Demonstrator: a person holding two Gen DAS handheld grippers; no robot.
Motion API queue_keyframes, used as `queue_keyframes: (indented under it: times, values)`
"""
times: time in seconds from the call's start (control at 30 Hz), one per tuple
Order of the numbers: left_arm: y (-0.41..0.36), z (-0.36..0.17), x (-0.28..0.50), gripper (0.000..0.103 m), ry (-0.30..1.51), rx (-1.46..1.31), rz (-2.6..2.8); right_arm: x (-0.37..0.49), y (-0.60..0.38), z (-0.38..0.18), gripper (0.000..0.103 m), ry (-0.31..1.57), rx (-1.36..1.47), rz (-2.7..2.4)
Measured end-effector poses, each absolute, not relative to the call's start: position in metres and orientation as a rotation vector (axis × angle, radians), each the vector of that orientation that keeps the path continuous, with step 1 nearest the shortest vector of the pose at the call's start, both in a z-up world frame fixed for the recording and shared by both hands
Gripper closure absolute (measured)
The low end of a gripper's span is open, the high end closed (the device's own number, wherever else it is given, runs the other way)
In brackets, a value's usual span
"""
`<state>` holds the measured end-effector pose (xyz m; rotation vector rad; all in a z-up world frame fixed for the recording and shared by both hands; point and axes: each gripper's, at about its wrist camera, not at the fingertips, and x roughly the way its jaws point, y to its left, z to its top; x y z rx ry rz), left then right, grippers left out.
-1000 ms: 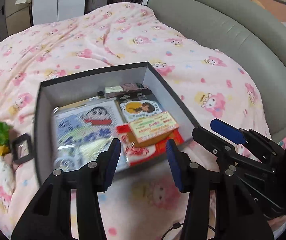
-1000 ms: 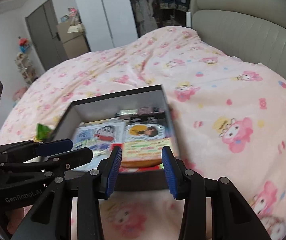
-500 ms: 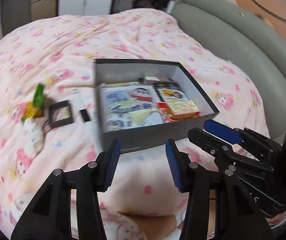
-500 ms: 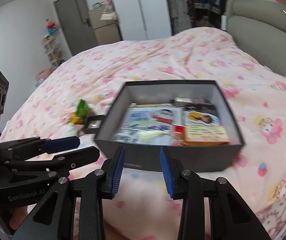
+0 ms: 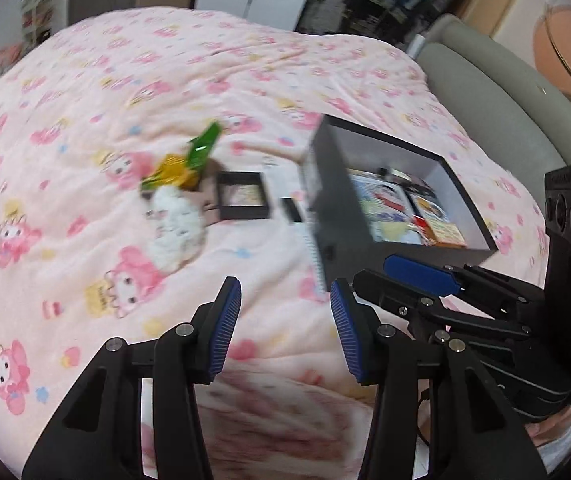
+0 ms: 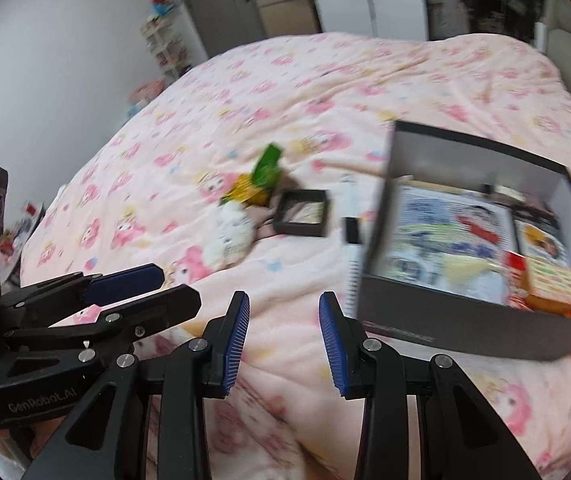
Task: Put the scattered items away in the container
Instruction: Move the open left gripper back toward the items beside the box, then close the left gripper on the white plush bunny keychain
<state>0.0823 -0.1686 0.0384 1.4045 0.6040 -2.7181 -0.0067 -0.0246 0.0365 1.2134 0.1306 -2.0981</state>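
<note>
**Both grippers free, strays waiting beside the box**

The box [image 6: 465, 320] sits on the bed [image 6: 325, 92] toward its headboard side, lid off so things can drop straight in — cards and packets already cover its floor. Outside its left wall lie the leftovers: a pen [image 6: 351, 232] touching or nearly touching that wall, a small black frame [image 6: 303, 218] just beside it, then a white plush [image 6: 231, 236] with a green-and-yellow wrapper [image 6: 261, 180] against it, farther toward the middle of the bed.

The left gripper [image 5: 285, 328] and right gripper [image 6: 284, 338] hover side by side over bare quilt near the bed's front edge, each with fingers apart and nothing between them — ready, it seems, for the next pickup. The frames are blurred, so whether the pen touches the box I cannot tell. The pen looks the likeliest next target, being nearest.
</note>
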Motion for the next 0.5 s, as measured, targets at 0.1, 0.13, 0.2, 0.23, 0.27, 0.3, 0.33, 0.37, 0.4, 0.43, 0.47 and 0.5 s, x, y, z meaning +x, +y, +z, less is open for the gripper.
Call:
queue_keyframes:
  times: [0.1, 0.13, 0.2, 0.23, 0.27, 0.3, 0.33, 0.37, 0.4, 0.43, 0.47, 0.5]
  values:
    - [-0.197, 0.027, 0.079, 0.054, 0.68, 1.414, -2.659, -0.016, -0.048, 0.025, 0.068, 0.123, 1.229, -2.019]
    - [-0.206, 0.022, 0.077, 0.054, 0.694, 1.419, -2.632, -0.02, -0.053, 0.021, 0.068, 0.112, 1.243, -2.012]
    - [-0.224, 0.01, 0.07, 0.054, 0.725, 1.444, -2.576, -0.032, -0.064, 0.01, 0.068, 0.102, 1.291, -2.02]
    - [-0.233, 0.004, 0.066, 0.054, 0.749, 1.462, -2.549, -0.037, -0.069, 0.006, 0.068, 0.103, 1.307, -2.013]
    - [-0.243, -0.003, 0.064, 0.054, 0.785, 1.482, -2.522, -0.042, -0.076, 0.0, 0.068, 0.11, 1.327, -1.998]
    - [-0.252, -0.01, 0.06, 0.054, 0.828, 1.5, -2.5, -0.045, -0.082, -0.005, 0.068, 0.117, 1.344, -1.986]
    - [-0.259, -0.016, 0.056, 0.054, 0.868, 1.513, -2.487, -0.049, -0.088, -0.009, 0.068, 0.124, 1.355, -1.977]
    - [-0.266, -0.022, 0.053, 0.054, 0.92, 1.526, -2.469, -0.052, -0.095, -0.014, 0.068, 0.132, 1.362, -1.966]
    - [-0.273, -0.029, 0.049, 0.054, 0.98, 1.538, -2.443, -0.054, -0.102, -0.018, 0.068, 0.136, 1.369, -1.957]
    - [-0.28, -0.037, 0.046, 0.054, 1.048, 1.556, -2.425, -0.056, -0.109, -0.022, 0.068, 0.138, 1.388, -1.95]
    - [-0.285, -0.045, 0.042, 0.054, 1.104, 1.58, -2.405, -0.059, -0.115, -0.026, 0.068, 0.132, 1.408, -1.941]
    - [-0.289, -0.052, 0.039, 0.054, 1.138, 1.599, -2.382, -0.061, -0.123, -0.032, 0.067, 0.115, 1.43, -1.914]
